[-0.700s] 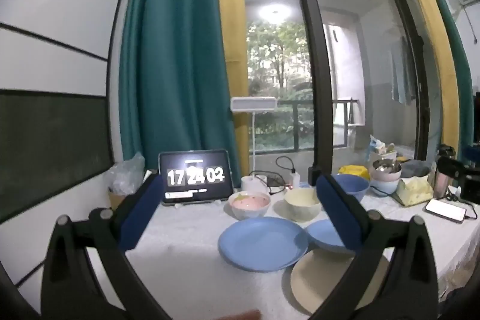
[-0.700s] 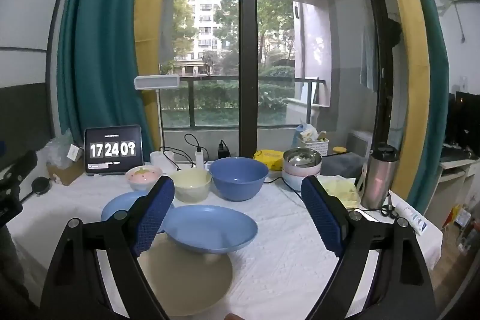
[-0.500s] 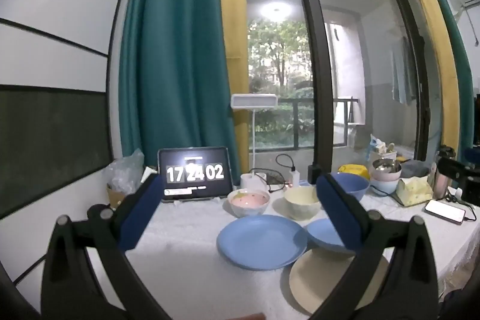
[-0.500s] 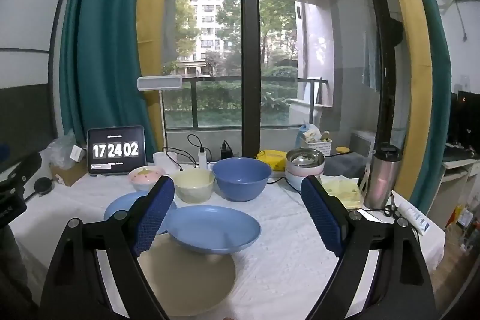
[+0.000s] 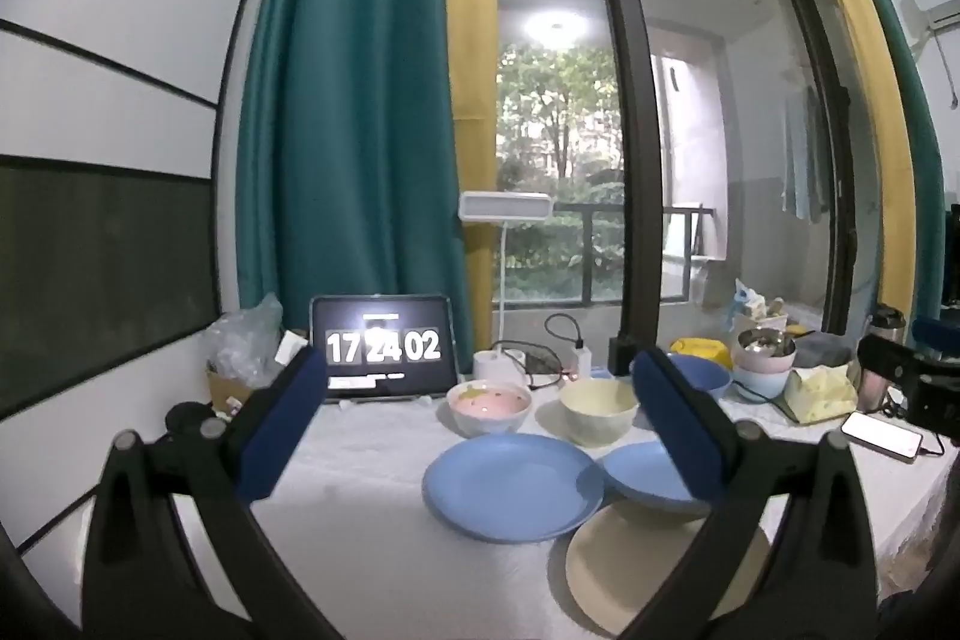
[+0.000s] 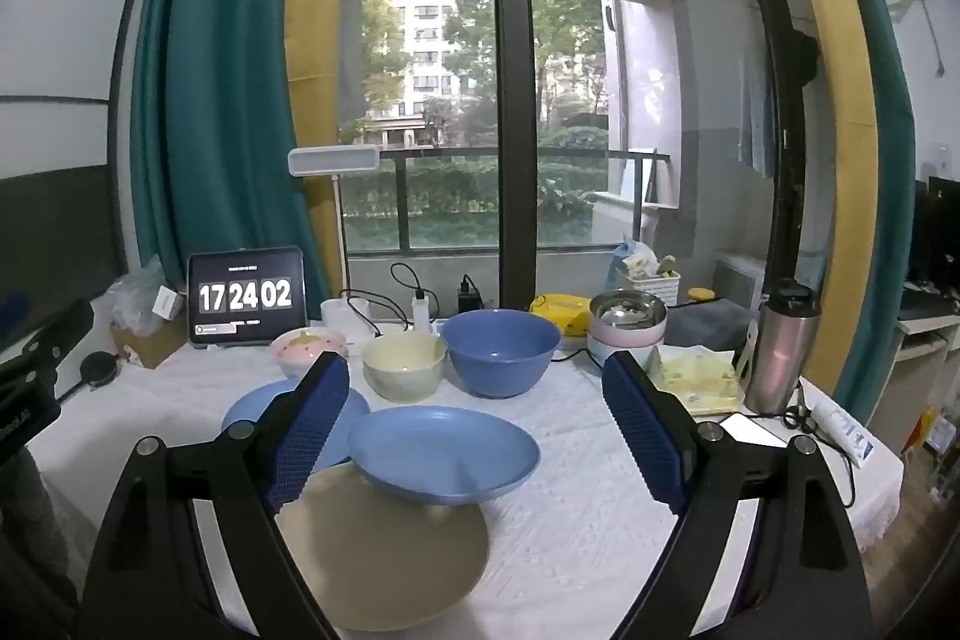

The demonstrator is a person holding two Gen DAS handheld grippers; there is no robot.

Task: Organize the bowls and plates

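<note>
- Both the left hand-held gripper (image 5: 474, 415) and the right hand-held gripper (image 6: 477, 415) gape wide, empty, above the white-clothed counter (image 6: 570, 508).
- Bare cloth lies right of the shallow blue round plate (image 6: 443, 454), which overlaps the beige round plate (image 6: 384, 556).

The tabletop (image 6: 570, 508) carries everything. Take the deep plate (image 6: 444, 454) as landmark: it sits partly on the wide flat plate (image 6: 384, 556), which lies nearer to the camera. To its left is another flat plate (image 5: 510, 484). Behind it three bowls stand in a row: the small bowl (image 6: 306, 346) on the left, the middle bowl (image 6: 405, 364), the large bowl (image 6: 501, 349) on the right. Behind the small bowl stands the tablet (image 6: 246, 295).
</note>
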